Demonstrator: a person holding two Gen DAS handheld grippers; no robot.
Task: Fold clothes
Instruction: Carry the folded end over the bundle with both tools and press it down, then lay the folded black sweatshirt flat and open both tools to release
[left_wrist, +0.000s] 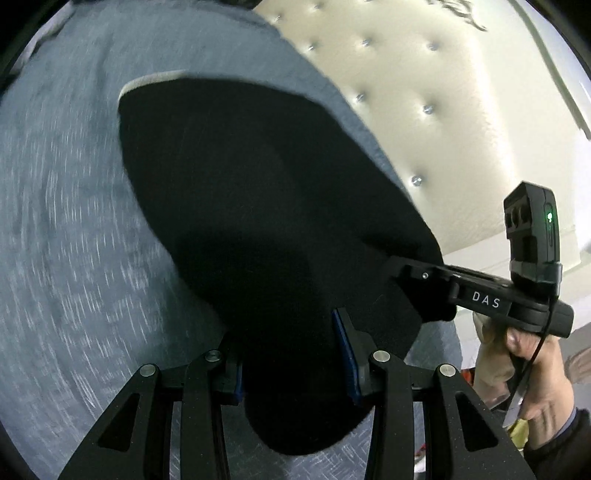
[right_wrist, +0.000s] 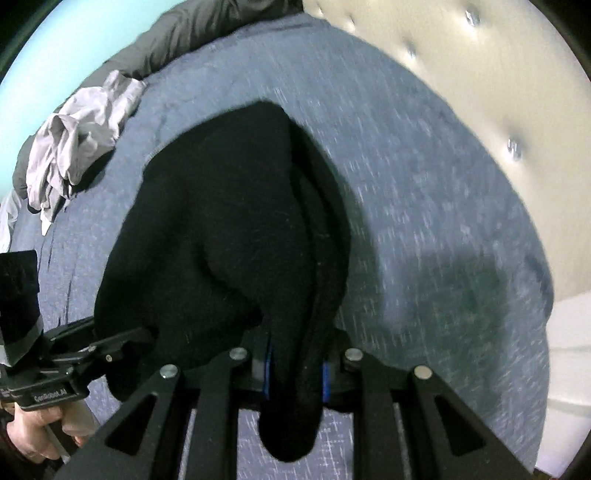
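Observation:
A black garment (left_wrist: 240, 206) lies spread over the blue-grey bed cover (left_wrist: 74, 221), and both grippers hold its near edge. In the left wrist view my left gripper (left_wrist: 291, 369) is shut on a thick fold of the cloth between its blue pads (left_wrist: 343, 354). My right gripper (left_wrist: 399, 273) comes in from the right in a person's hand and pinches the garment's right corner. In the right wrist view my right gripper (right_wrist: 297, 376) is shut on a bunched edge of the black garment (right_wrist: 221, 221). My left gripper (right_wrist: 140, 338) grips the cloth at lower left.
A cream tufted headboard (left_wrist: 443, 110) runs along the bed's right side. A crumpled pale grey piece of clothing (right_wrist: 77, 147) lies at the far left of the bed cover (right_wrist: 424, 184), next to a dark grey duvet (right_wrist: 184, 40).

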